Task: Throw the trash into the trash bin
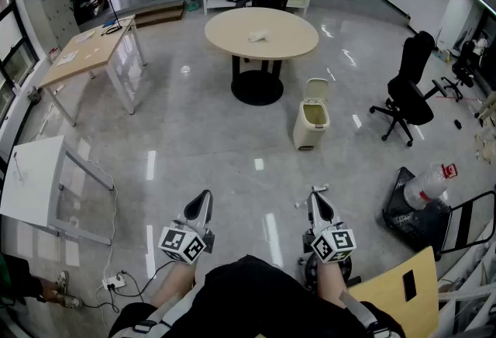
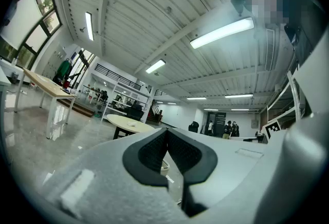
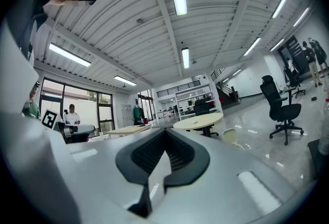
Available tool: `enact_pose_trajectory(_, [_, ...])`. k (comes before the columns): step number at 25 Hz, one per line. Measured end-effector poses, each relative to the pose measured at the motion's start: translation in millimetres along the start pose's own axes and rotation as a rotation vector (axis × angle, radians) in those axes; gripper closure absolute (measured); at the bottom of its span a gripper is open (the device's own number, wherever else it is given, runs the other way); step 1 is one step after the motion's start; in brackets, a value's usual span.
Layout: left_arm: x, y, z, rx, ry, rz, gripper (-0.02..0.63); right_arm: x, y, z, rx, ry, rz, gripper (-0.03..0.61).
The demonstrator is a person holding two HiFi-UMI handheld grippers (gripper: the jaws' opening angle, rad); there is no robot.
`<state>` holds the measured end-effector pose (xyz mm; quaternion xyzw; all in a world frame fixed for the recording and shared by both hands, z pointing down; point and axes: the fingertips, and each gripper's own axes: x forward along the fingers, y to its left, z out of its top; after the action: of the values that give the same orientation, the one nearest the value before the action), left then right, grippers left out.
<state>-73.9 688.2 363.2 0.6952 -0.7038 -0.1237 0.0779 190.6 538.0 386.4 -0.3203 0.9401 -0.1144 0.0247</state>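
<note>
A crumpled white piece of trash [image 1: 257, 36] lies on the round beige table [image 1: 287, 40] at the far side of the room. A cream trash bin [image 1: 311, 123] with its lid up stands on the floor just right of the table's base. My left gripper [image 1: 204, 197] and right gripper [image 1: 318, 193] are held level close to my body, well short of bin and table. Both are shut with nothing between the jaws. In the left gripper view the left gripper [image 2: 165, 131] points toward the table [image 2: 127, 124]. The right gripper [image 3: 165, 130] faces the table [image 3: 198, 121] and bin [image 3: 230, 136].
A black office chair [image 1: 408, 90] stands to the right and a long wooden desk [image 1: 87, 51] to the left. A white table [image 1: 31, 177] is at my near left, with a power strip [image 1: 115, 281] and cables on the floor. A black-based cone [image 1: 418, 205] and a wooden panel [image 1: 403, 294] sit at my near right.
</note>
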Motion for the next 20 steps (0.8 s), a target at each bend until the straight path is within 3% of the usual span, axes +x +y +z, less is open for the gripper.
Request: enact_pose_trajectory(20, [0.1,3.6,0.9,-0.016,0.000,-0.029,0.612,1.3,6.2,-3.0,0.095,-0.017,-0.005,0.572])
